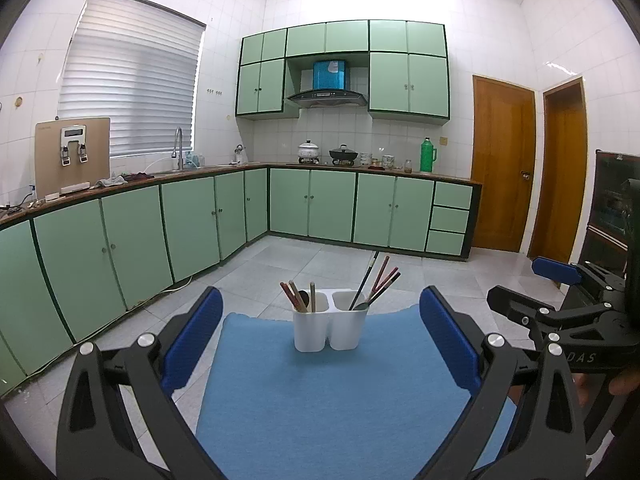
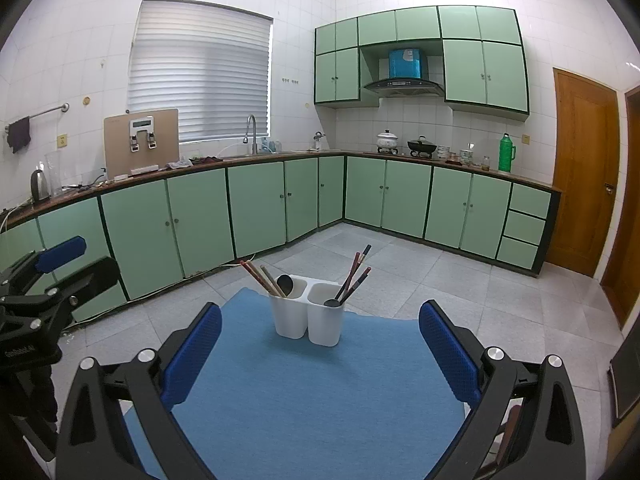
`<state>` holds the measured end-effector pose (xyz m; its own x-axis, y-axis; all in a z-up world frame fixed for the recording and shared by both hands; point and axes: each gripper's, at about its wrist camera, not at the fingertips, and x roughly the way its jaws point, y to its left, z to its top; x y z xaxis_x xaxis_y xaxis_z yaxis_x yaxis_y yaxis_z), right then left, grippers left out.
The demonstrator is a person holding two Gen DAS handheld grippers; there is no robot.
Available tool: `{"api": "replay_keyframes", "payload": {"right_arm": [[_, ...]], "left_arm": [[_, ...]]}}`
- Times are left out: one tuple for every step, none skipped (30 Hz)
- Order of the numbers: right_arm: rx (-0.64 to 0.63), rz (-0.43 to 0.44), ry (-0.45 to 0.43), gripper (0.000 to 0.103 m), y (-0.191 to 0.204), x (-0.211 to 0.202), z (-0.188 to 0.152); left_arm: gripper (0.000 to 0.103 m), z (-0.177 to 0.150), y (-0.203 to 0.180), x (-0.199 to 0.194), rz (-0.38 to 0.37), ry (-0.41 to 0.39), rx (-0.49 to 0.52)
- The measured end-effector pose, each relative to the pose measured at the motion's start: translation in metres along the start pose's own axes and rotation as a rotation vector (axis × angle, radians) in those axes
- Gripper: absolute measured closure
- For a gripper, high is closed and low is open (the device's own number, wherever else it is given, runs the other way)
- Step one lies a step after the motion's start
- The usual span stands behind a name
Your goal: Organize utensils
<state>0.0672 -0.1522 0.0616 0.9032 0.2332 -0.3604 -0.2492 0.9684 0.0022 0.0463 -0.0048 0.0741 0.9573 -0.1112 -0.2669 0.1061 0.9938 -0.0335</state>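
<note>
A white two-compartment utensil holder [image 1: 330, 326] [image 2: 308, 314] stands near the far edge of a blue mat [image 1: 332, 396] [image 2: 316, 392]. Its left cup holds several chopsticks [image 1: 294, 298] [image 2: 262, 276] and a dark spoon [image 2: 285, 283]. Its right cup holds dark and red chopsticks [image 1: 378, 284] [image 2: 356, 276] and a spoon [image 1: 360, 306]. My left gripper [image 1: 320, 340] is open and empty, short of the holder. My right gripper [image 2: 320, 344] is open and empty too. It also shows at the right of the left wrist view [image 1: 556, 272].
The mat lies on a small surface above a grey tiled floor [image 1: 280, 264]. Green cabinets [image 2: 256, 204] with a counter run along the left and back walls. Wooden doors [image 2: 584, 168] stand at the right. A dark appliance [image 1: 612, 216] is at the far right.
</note>
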Motion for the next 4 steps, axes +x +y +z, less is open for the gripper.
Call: {"api": "replay_keyframes", "payload": {"right_arm": [[-0.001,0.000,0.000,0.006,0.0004,0.0000,0.0004],[-0.001,0.000,0.000,0.006,0.0000,-0.0001,0.0004],[0.000,0.000,0.000,0.006,-0.0005,0.0000,0.0001],[-0.001,0.001,0.001,0.006,-0.0001,-0.0001,0.0005]], "left_arm": [[0.007,-0.0002,-0.0001,-0.0006,0.002,0.001,0.001],[0.007,-0.0005,0.0003,-0.0006,0.002,0.002,0.000],[0.007,-0.0009,0.0001,-0.0007,0.002,0.003,0.000],[0.007,-0.0009,0.0004,-0.0007,0.002,0.004,0.000]]}}
